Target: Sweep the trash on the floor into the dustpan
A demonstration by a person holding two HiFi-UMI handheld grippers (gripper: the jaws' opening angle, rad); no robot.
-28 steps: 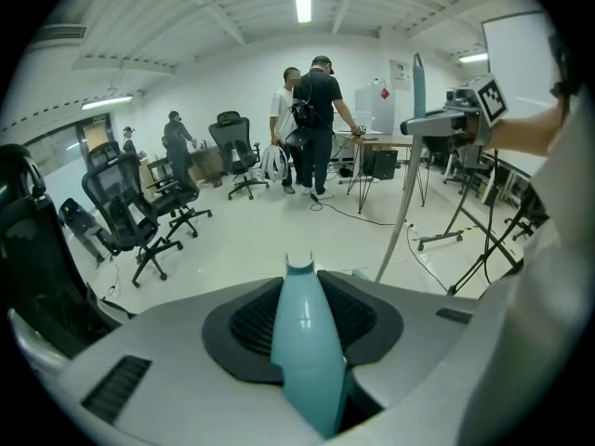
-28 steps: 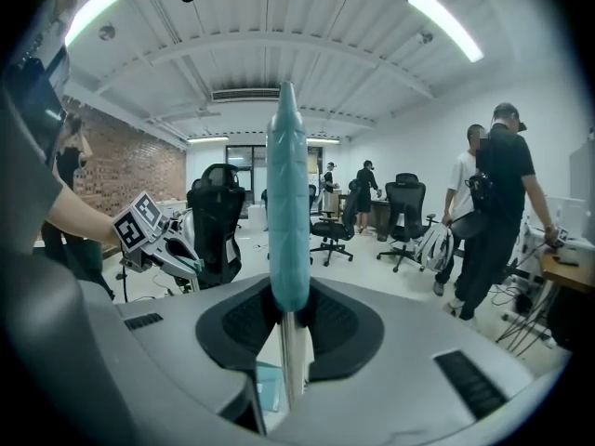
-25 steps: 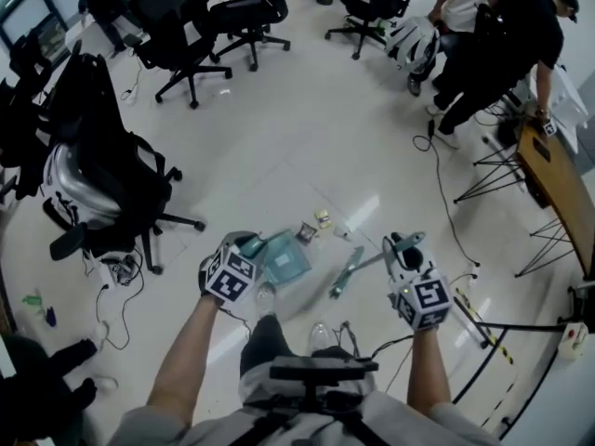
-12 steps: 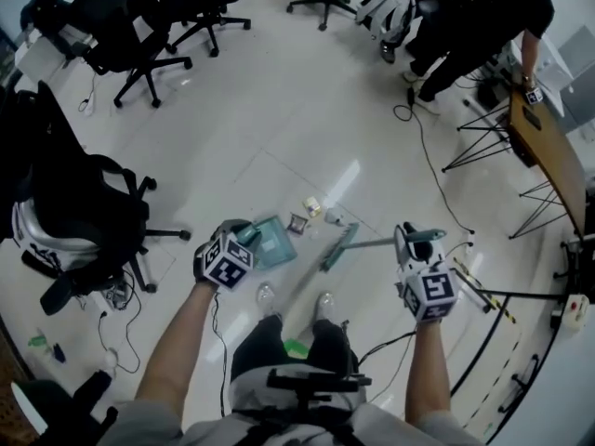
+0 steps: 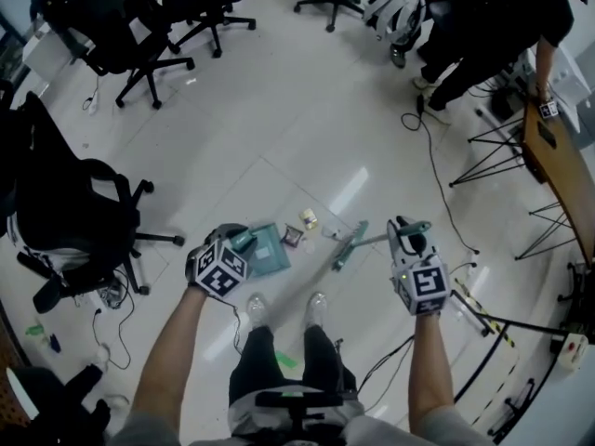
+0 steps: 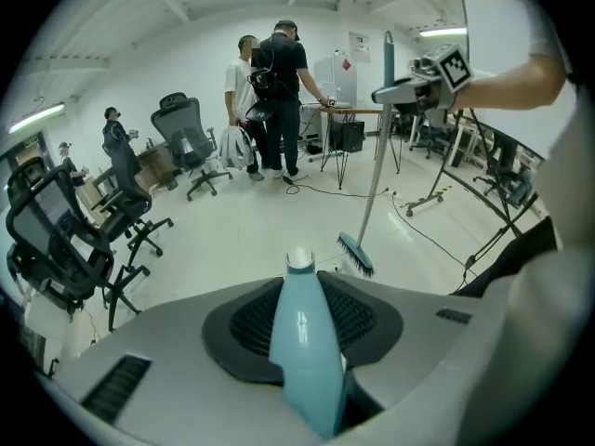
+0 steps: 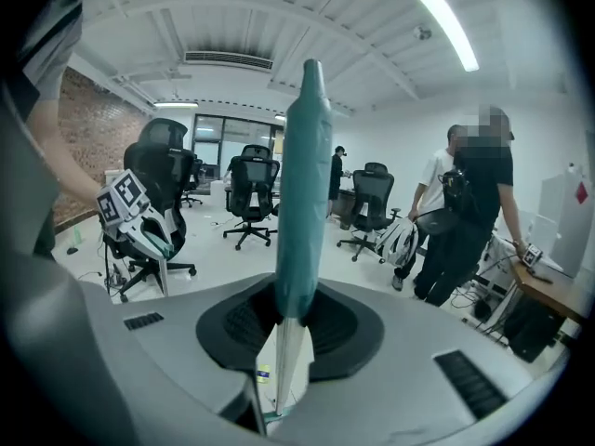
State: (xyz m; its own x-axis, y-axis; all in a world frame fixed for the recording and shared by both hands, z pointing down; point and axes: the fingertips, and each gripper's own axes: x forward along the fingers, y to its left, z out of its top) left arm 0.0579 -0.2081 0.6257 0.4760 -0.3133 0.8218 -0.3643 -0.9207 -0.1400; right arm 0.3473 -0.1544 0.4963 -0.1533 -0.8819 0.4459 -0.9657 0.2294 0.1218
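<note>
I've got the teal dustpan at my 11 o'clock, handle clamped in my left gripper, pan end angled low toward the floor; touching it or not, can't tell. The trash is three small bits on the white floor at 12 o'clock: a pale yellow scrap, a dark wrapper just beside the pan's edge, and a clear piece. At 1 o'clock is the broom: teal bristle head near the trash, pale shaft slanting up, teal grip pinched in my right gripper.
</note>
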